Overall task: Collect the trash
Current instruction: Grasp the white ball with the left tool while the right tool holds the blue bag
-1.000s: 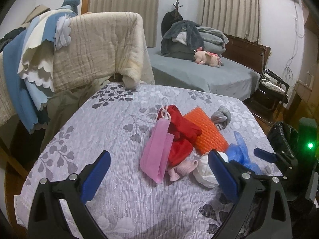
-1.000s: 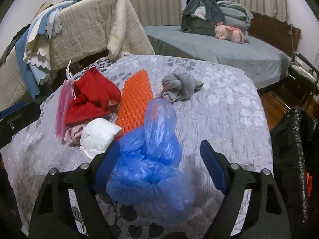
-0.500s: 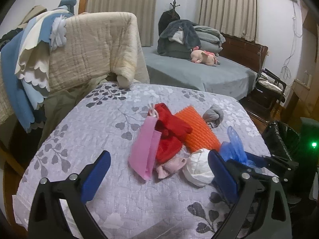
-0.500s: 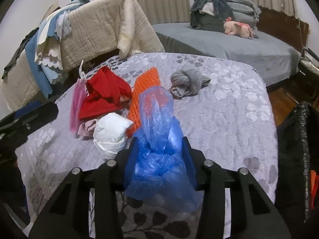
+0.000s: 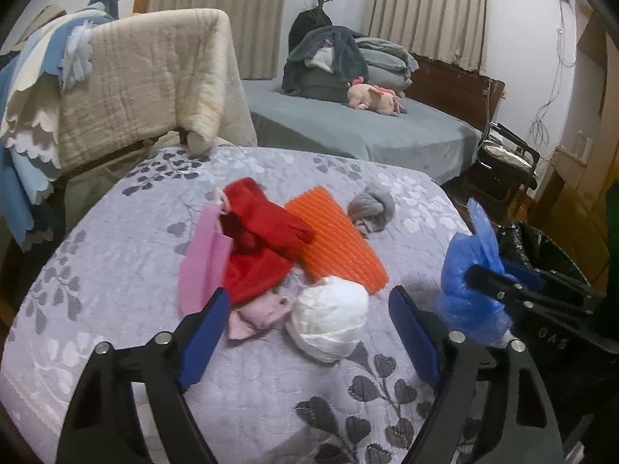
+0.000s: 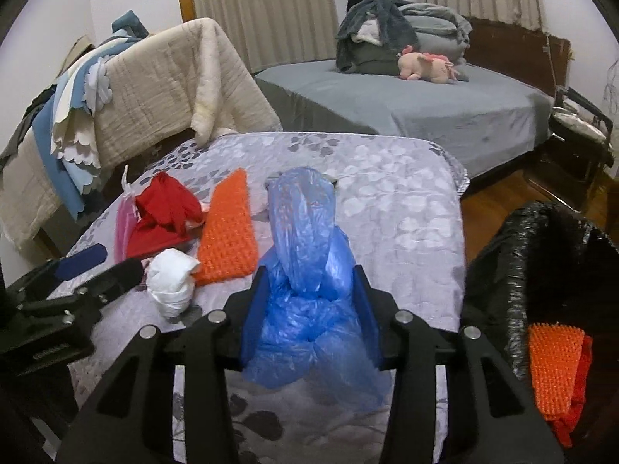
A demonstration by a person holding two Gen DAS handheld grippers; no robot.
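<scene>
Blue plastic bag [image 6: 309, 301] sat pinched in the right hand-held gripper [image 6: 309, 309] above the worktop [image 6: 406, 212]; best carried to the black bin bag [image 6: 541, 263]. Left hand-held gripper [image 5: 305, 332], narrowing, gaped around the white wad [image 5: 329, 317].

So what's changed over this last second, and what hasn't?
The right gripper has closed on the blue plastic bag and lifted it off the bedspread. The left gripper has moved in around the white wad, its jaws just closing a little, not touching yet. The red, pink and orange items lie unchanged.
</scene>
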